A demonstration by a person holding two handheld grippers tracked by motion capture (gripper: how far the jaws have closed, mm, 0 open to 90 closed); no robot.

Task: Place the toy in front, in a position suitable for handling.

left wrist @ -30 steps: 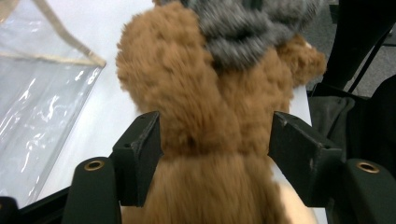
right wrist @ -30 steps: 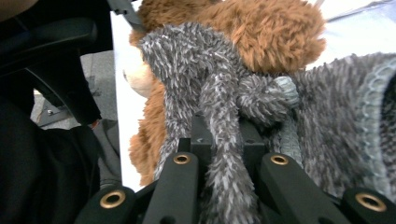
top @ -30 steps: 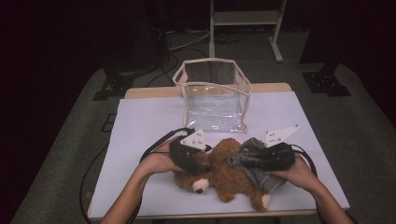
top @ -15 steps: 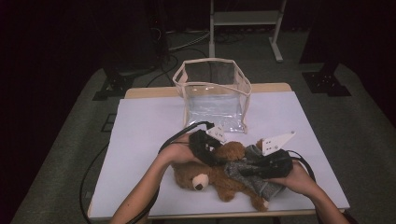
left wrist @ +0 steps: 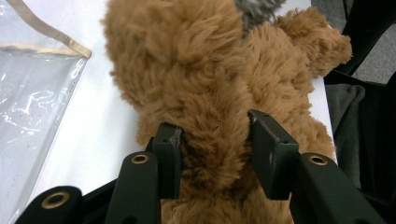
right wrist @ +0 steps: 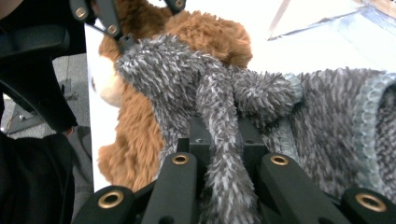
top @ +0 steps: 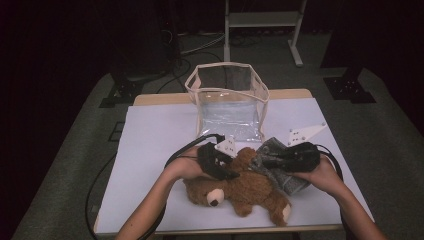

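A brown teddy bear [top: 245, 187] lies on its back on the white table [top: 155, 145], head toward the person. My left gripper [top: 233, 175] sits over its upper body. In the left gripper view the jaws [left wrist: 215, 130] have just been closing, and both pads now press into a furry limb of the bear [left wrist: 210, 70]. A grey fuzzy knitted cloth [top: 280, 175] lies across the bear's right side. My right gripper [top: 265, 162] is shut on a strand of this cloth [right wrist: 327, 116], which runs between its jaws [right wrist: 219, 135]. The bear [right wrist: 205, 32] lies behind it.
A clear plastic bag with a beige rim [top: 227, 97] stands open at the back middle of the table, just beyond the bear. Its wall [left wrist: 28, 93] is close on the left in the left gripper view. Cables trail off the table's left and right sides.
My left gripper has shifted right, from beside the bear's head onto its upper body, and its jaws have narrowed around the limb. The right gripper has stayed on the grey cloth, almost still.
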